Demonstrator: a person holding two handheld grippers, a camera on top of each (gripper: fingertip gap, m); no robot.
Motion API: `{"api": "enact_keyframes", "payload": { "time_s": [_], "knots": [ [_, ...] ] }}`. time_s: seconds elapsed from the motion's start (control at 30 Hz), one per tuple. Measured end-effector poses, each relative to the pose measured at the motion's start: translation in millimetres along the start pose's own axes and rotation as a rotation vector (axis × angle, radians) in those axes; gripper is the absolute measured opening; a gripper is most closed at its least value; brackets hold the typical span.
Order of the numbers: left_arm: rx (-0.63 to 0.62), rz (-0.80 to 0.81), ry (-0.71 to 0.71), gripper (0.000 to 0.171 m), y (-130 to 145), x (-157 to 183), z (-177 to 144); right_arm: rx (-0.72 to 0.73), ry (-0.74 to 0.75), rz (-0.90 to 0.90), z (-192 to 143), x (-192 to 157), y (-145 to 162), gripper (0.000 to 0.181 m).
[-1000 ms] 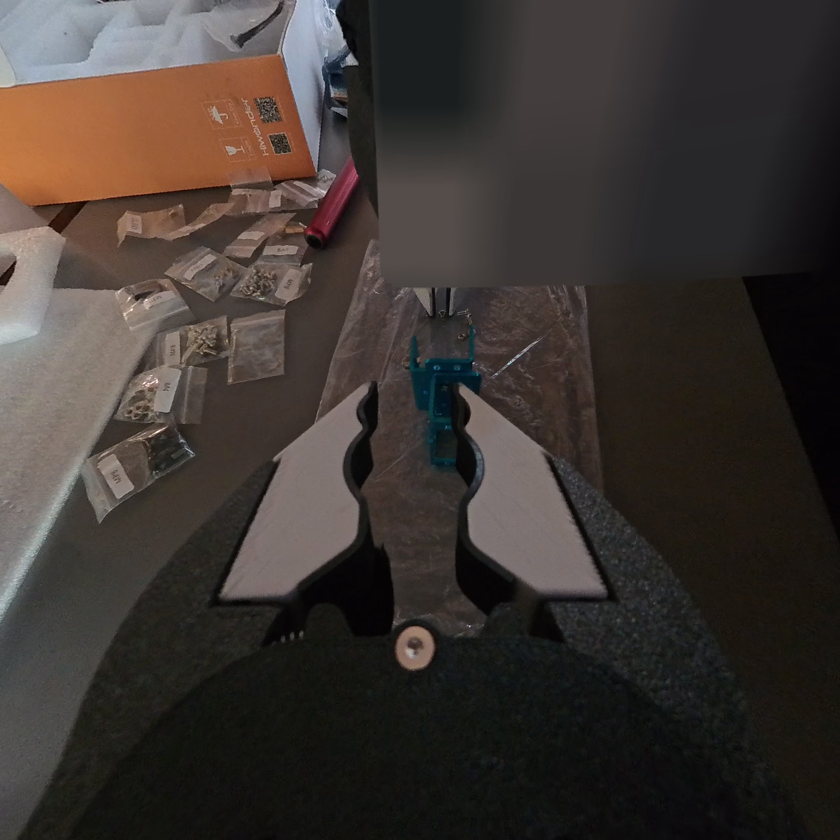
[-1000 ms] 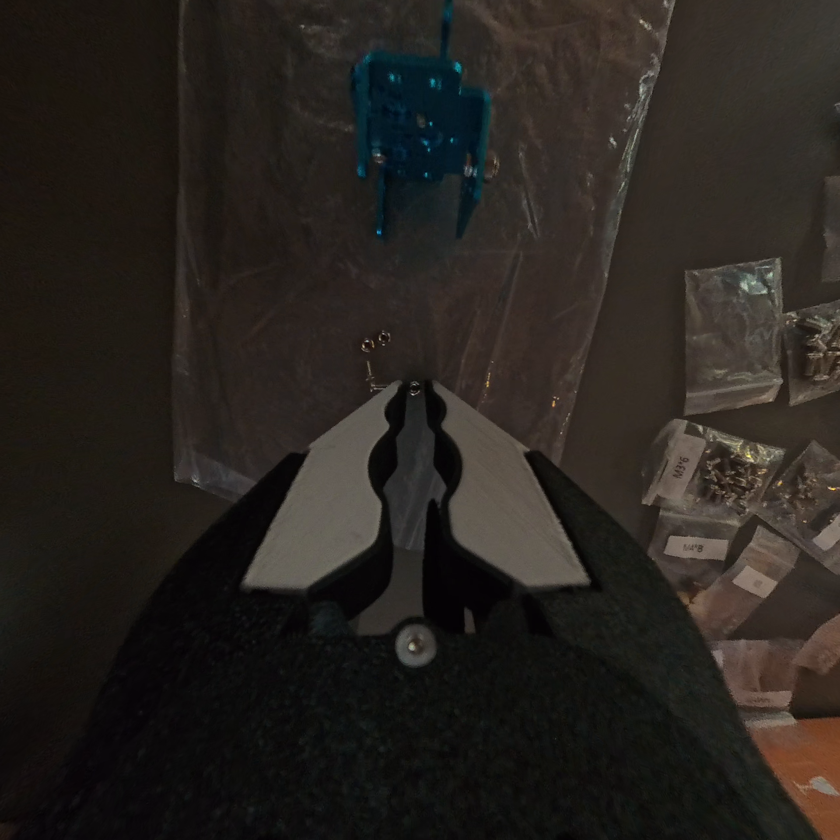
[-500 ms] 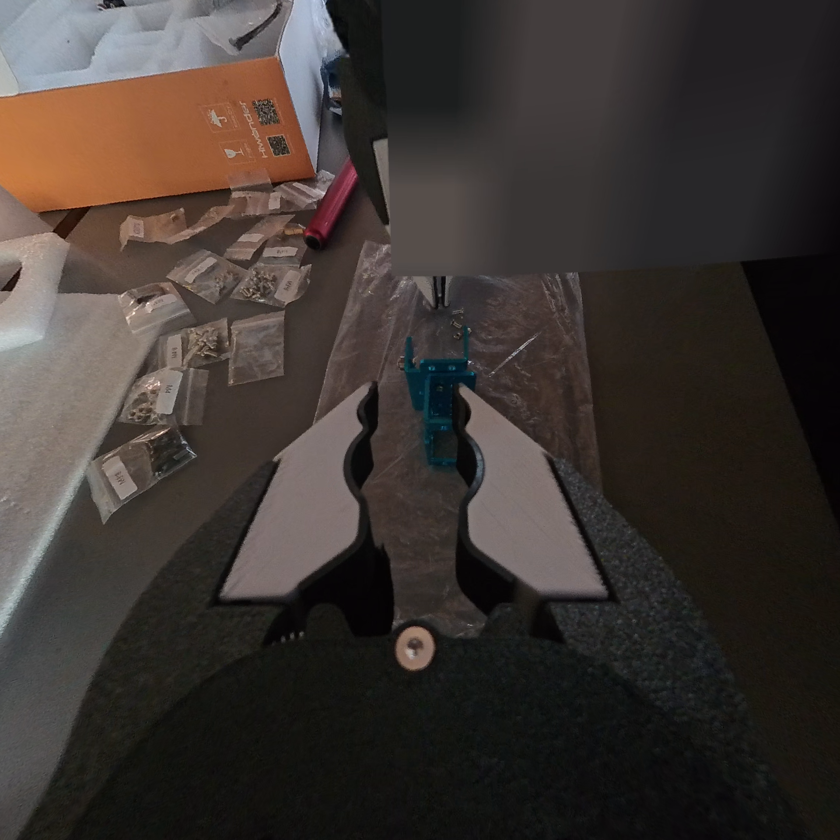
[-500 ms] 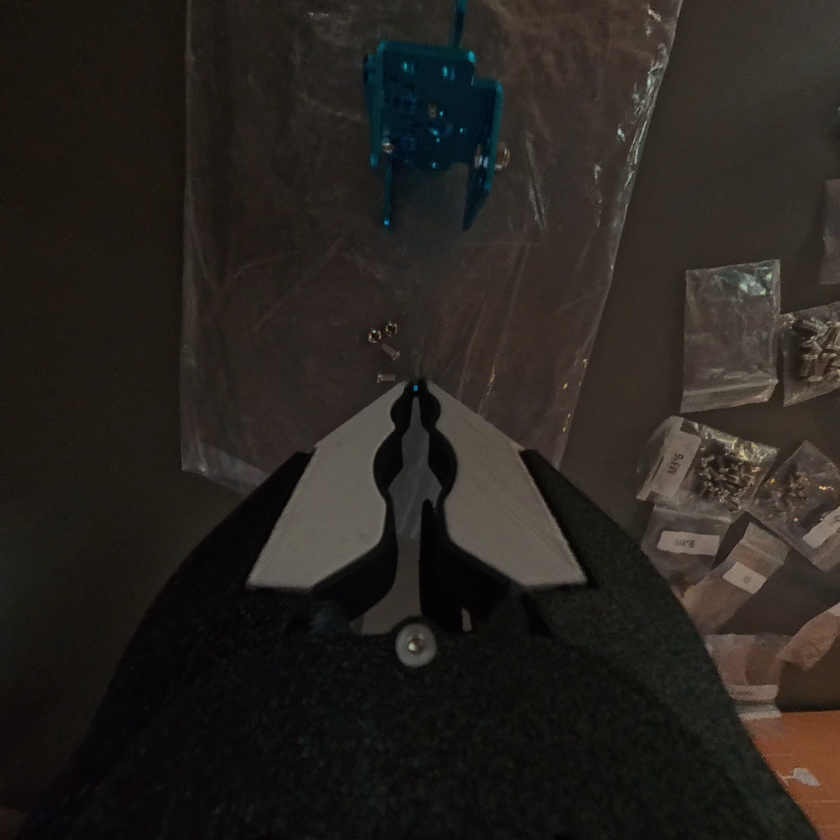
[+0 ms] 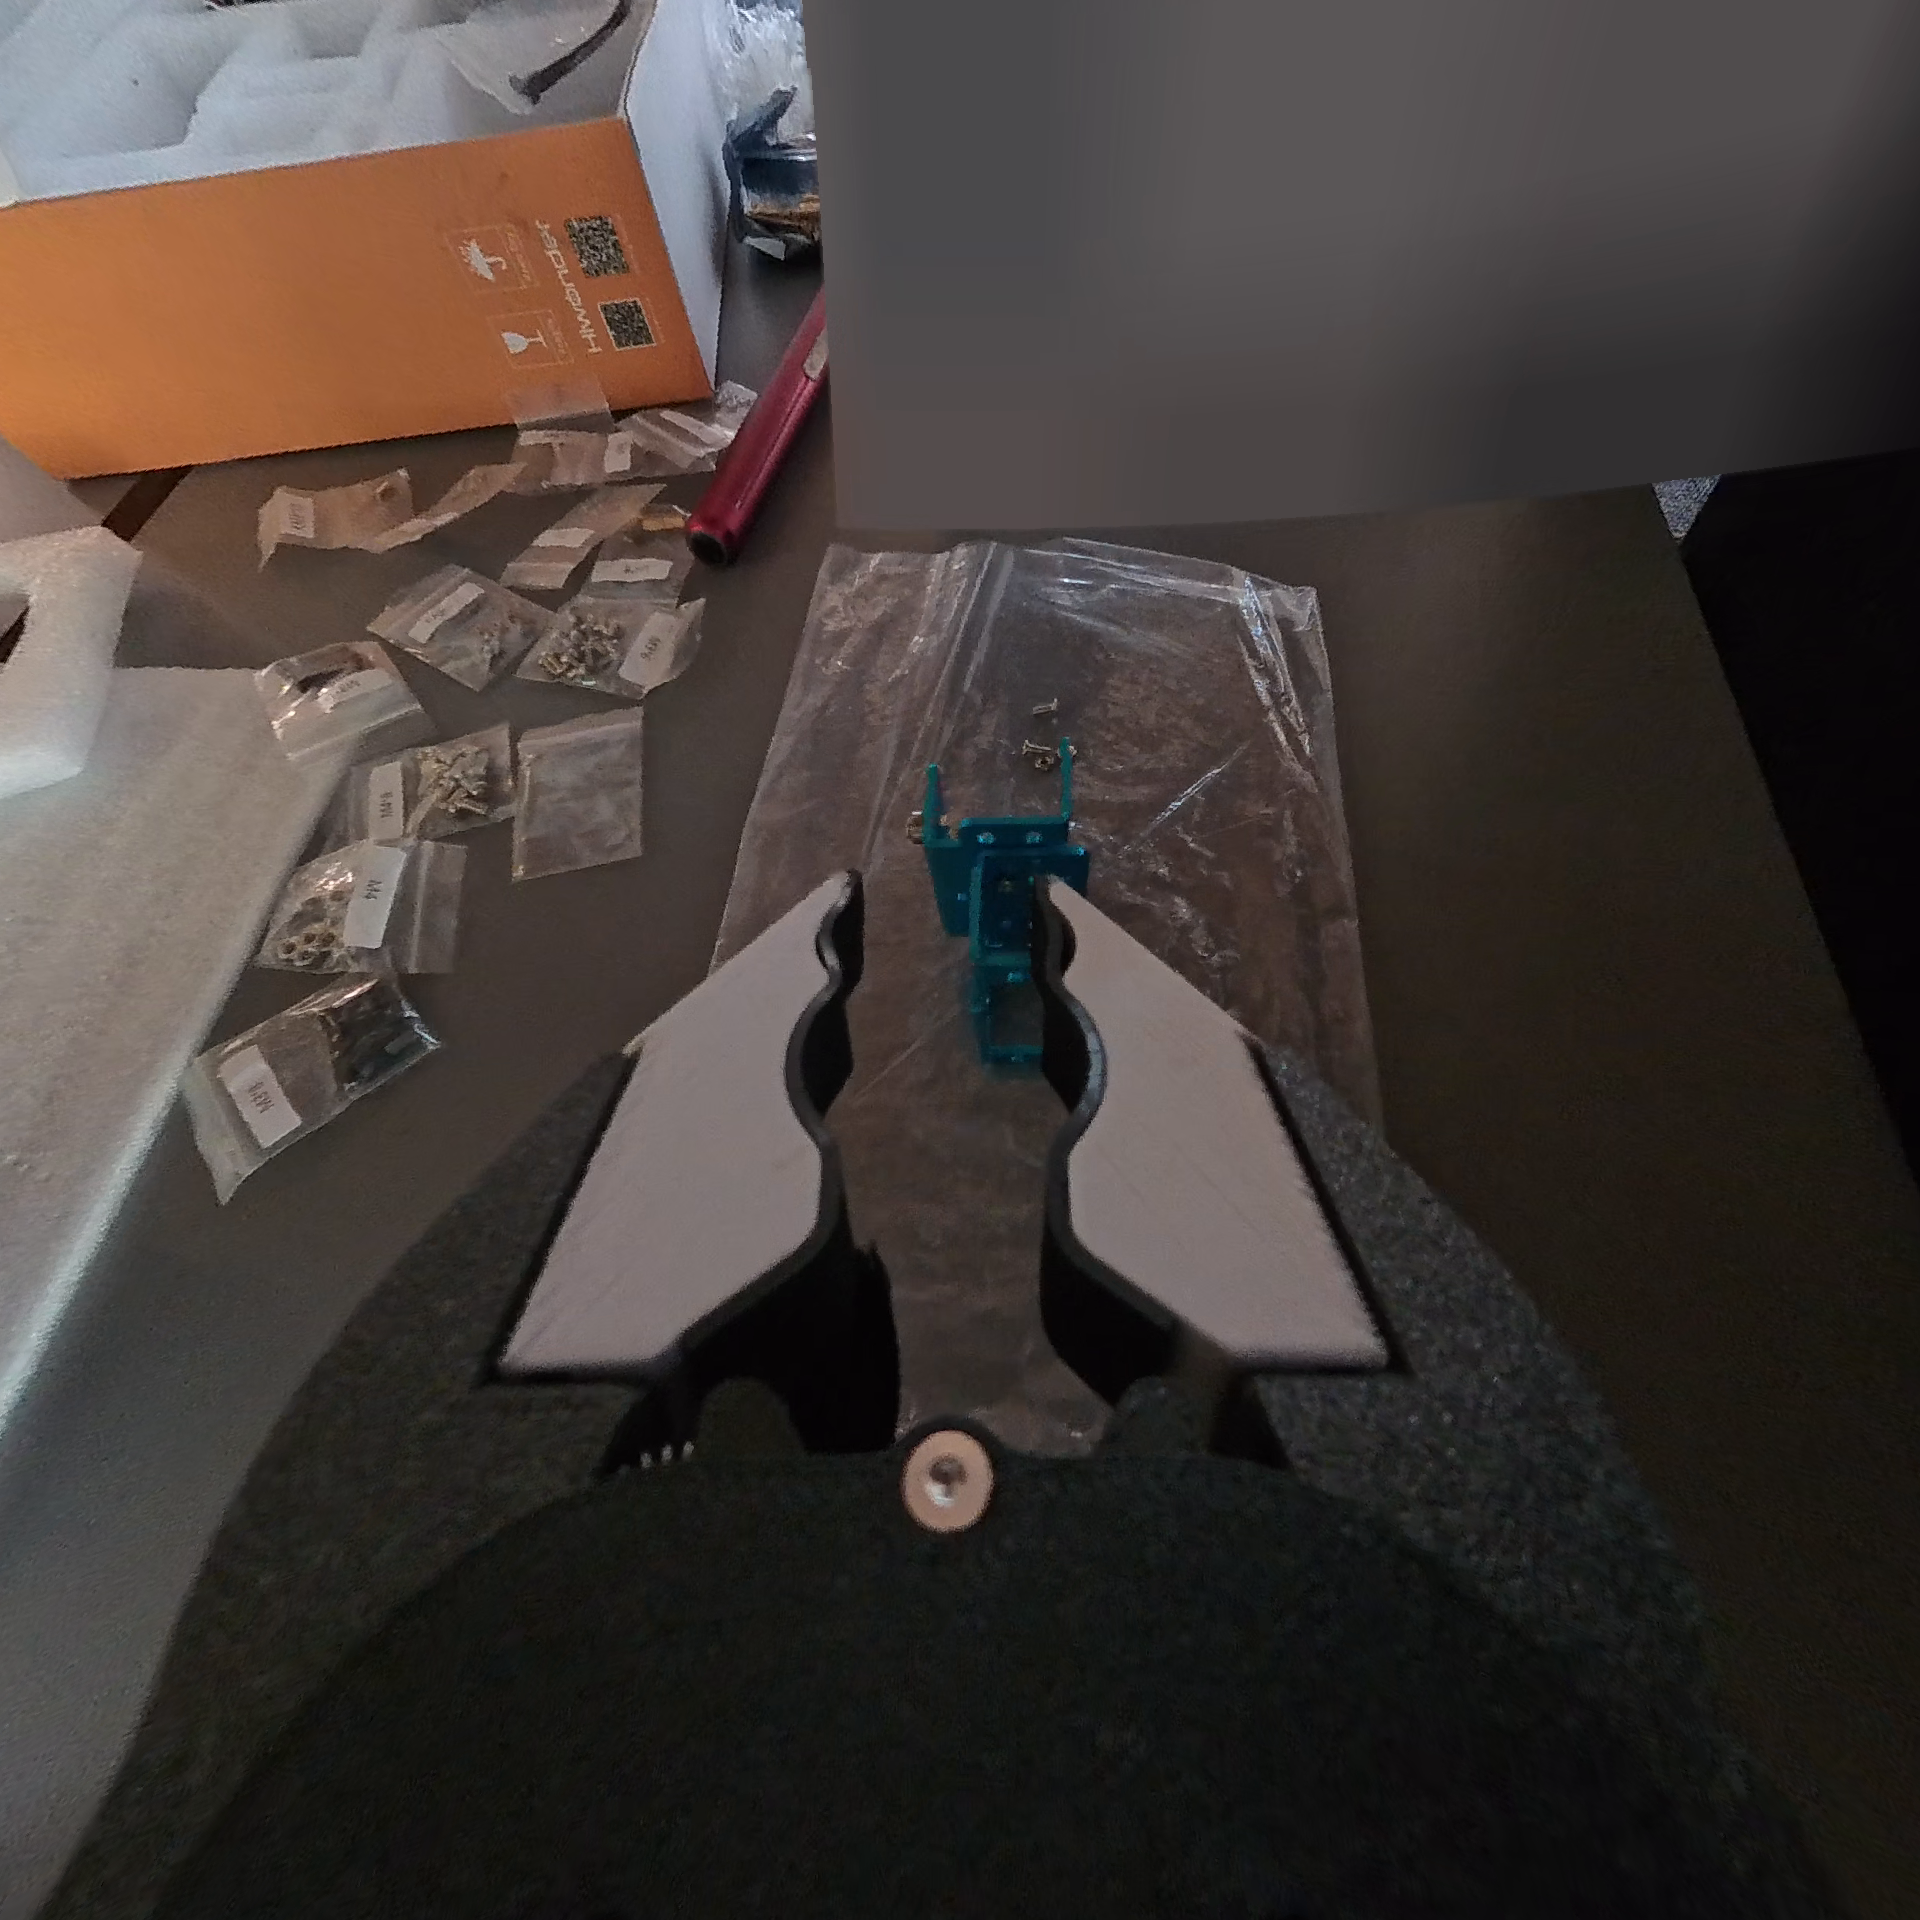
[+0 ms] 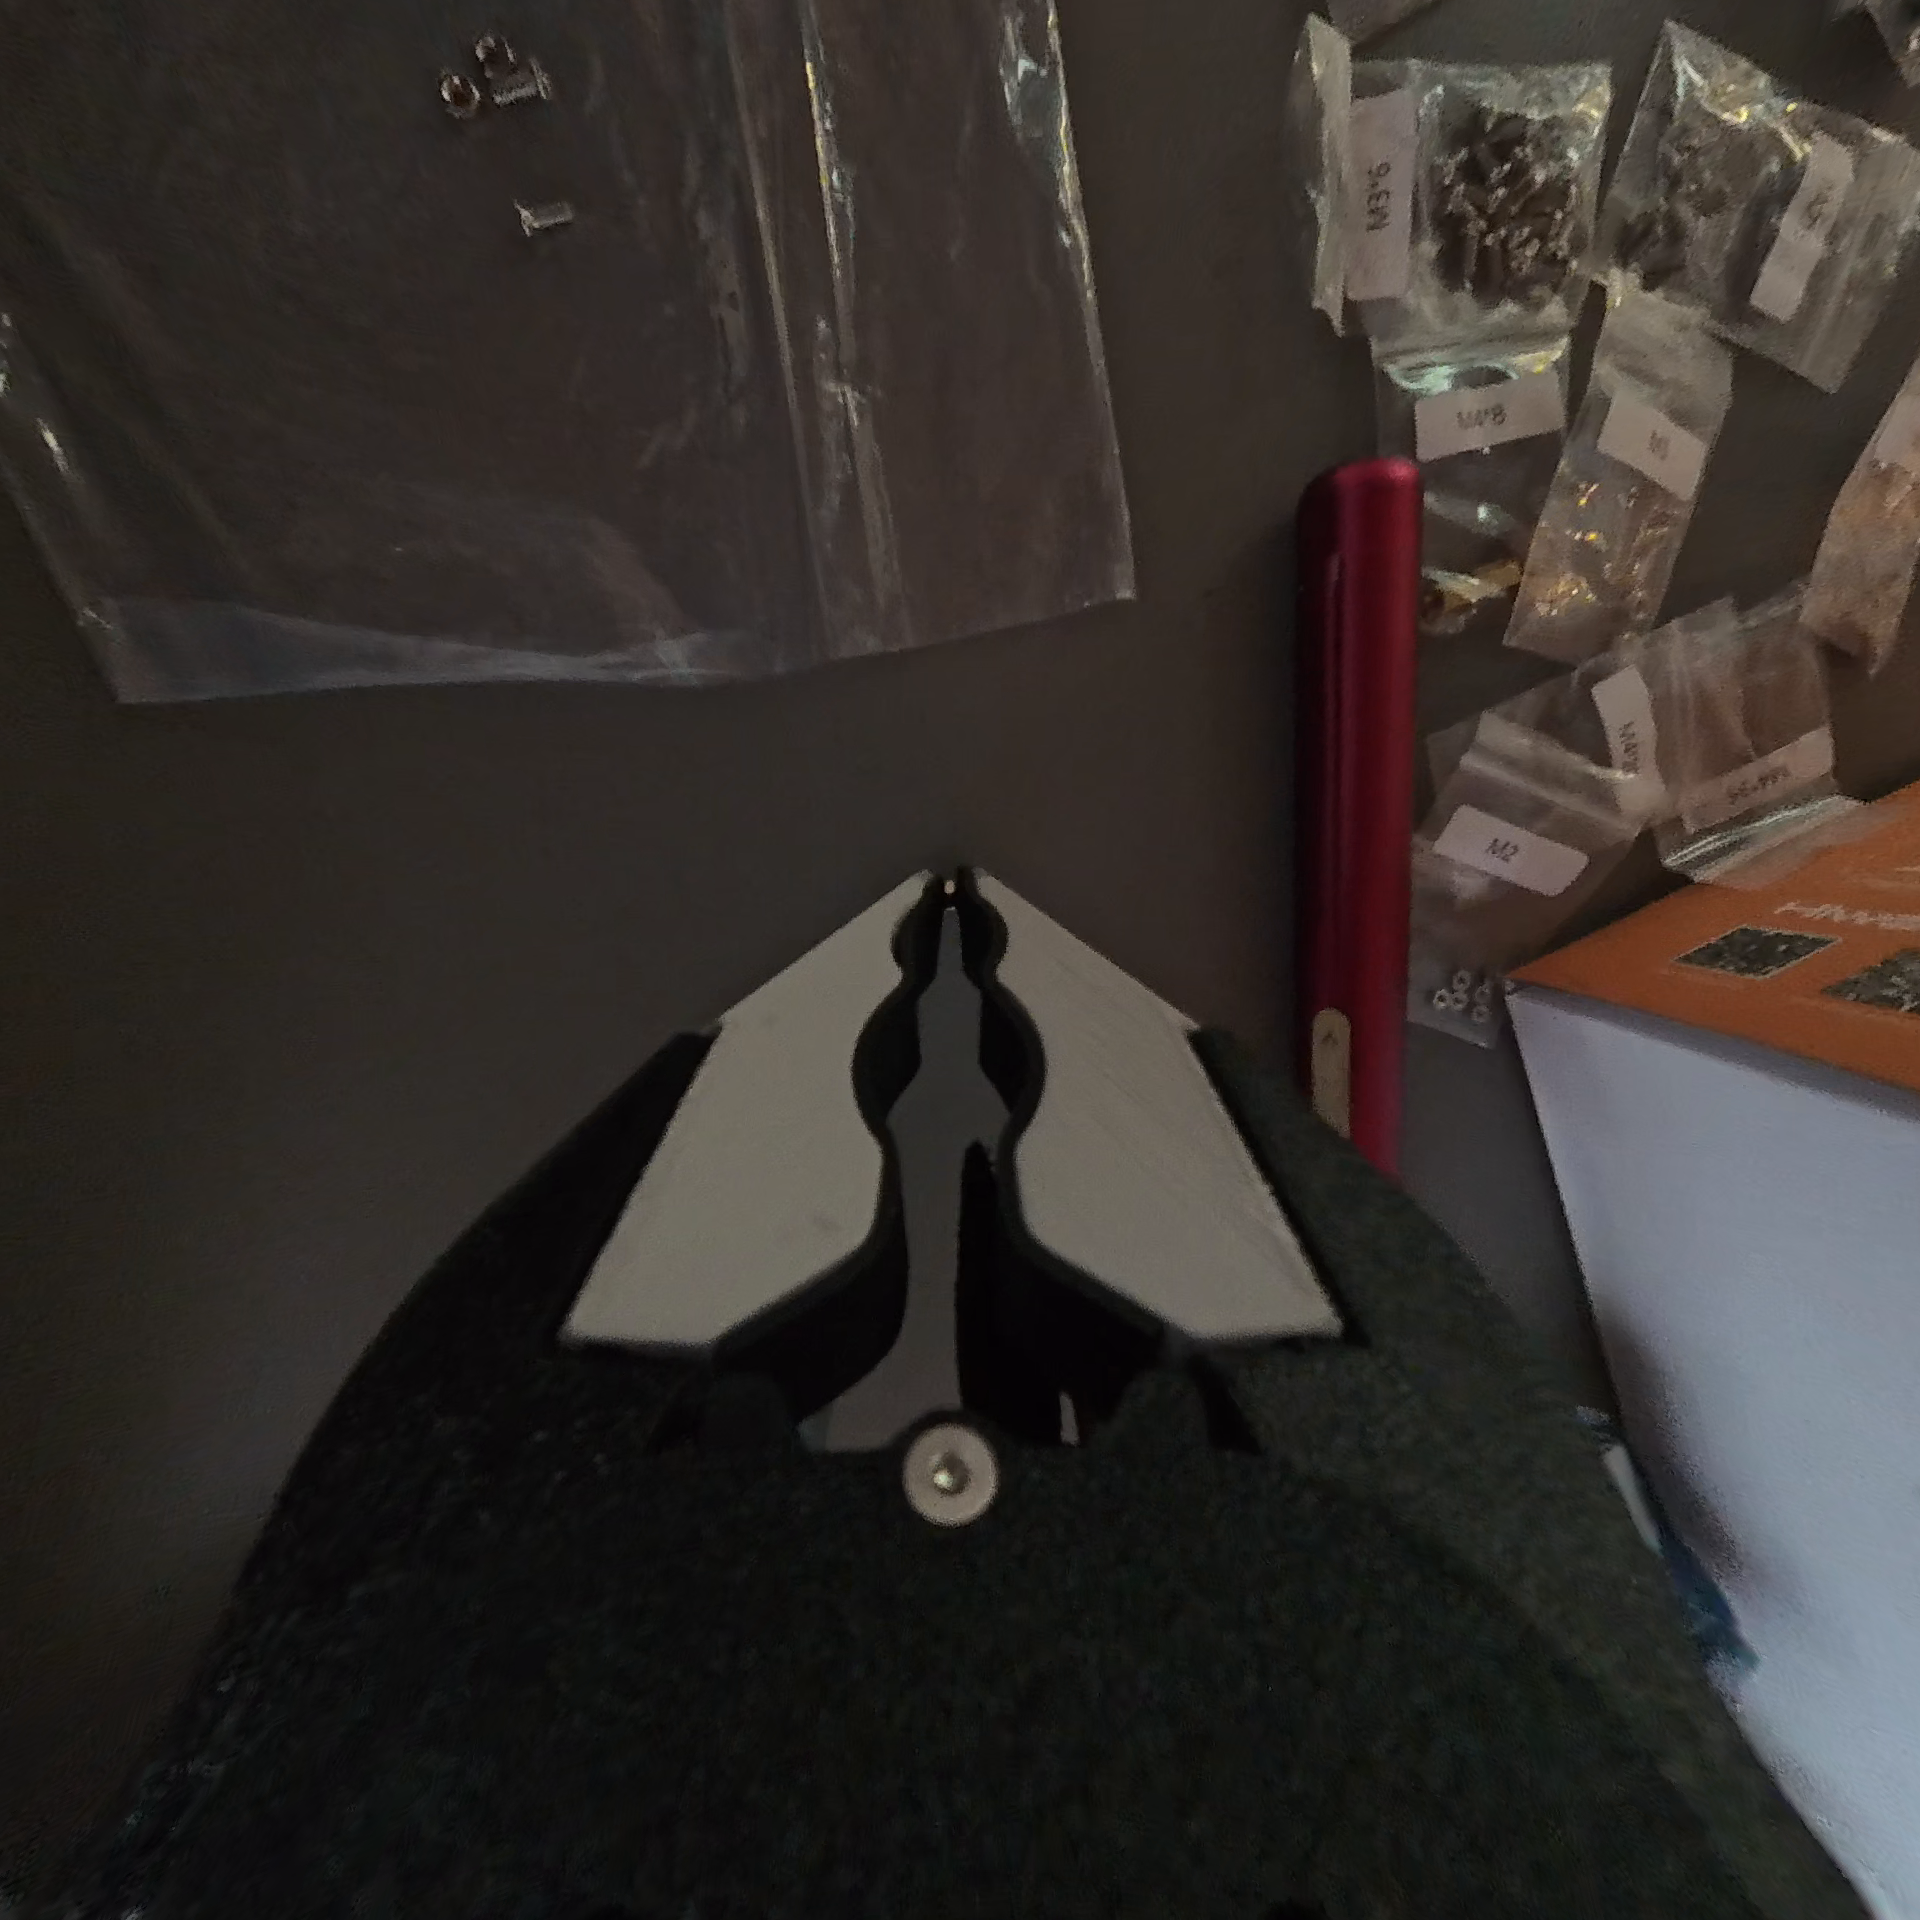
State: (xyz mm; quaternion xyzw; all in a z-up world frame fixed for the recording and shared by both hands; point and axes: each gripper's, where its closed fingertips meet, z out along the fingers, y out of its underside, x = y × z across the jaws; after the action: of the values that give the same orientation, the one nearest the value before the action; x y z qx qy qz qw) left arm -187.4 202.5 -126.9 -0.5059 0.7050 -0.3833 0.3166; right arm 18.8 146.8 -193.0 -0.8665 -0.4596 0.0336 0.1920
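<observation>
My left gripper (image 5: 951, 888) is open and low over a clear plastic sheet (image 5: 1195, 727). A small blue metal bracket (image 5: 992, 935) stands on the sheet between the fingertips, close against the right finger (image 5: 1143, 1091). A few loose screws (image 5: 1039, 732) lie just beyond it. My right gripper (image 6: 954, 883) is shut, with a tiny bright metal piece (image 6: 954, 885) pinched at its tips. It hovers over the bare dark table (image 6: 416, 935), just off the near edge of the plastic sheet (image 6: 520, 416), left of a red cylindrical tool (image 6: 1356, 779). The bracket is out of the right wrist view.
Several small bags of screws (image 5: 457, 790) lie left of the sheet and also show in the right wrist view (image 6: 1507, 208). An open orange box (image 5: 312, 312) stands at the back left, with white foam (image 5: 62, 644) at the left. The red tool (image 5: 758, 457) lies by the box. Across from one pair of fingers to the other is roughly 25 cm.
My right gripper, still shut, has drawn back and to the right off the sheet; the bracket left its view, and the red tool and box came in. The left gripper has not moved.
</observation>
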Motion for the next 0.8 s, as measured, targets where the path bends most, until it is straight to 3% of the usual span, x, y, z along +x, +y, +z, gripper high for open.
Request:
{"api": "enact_keyframes", "payload": {
  "time_s": [0.33, 0.5, 0.8],
  "knots": [
    [0.003, 0.019, -0.003, 0.032, -3, 5, -1, 0.014, -0.037, 0.05, -12, -6, 9, 0.008],
    [0.001, 0.028, -0.006, 0.032, -3, 6, -1, -0.096, -0.067, 0.033, -13, -5, 14, 0.016],
    [0.003, 0.04, -0.008, 0.032, -5, 8, -3, -0.191, -0.081, -0.027, -4, -3, 11, 0.013]
  ]
}}
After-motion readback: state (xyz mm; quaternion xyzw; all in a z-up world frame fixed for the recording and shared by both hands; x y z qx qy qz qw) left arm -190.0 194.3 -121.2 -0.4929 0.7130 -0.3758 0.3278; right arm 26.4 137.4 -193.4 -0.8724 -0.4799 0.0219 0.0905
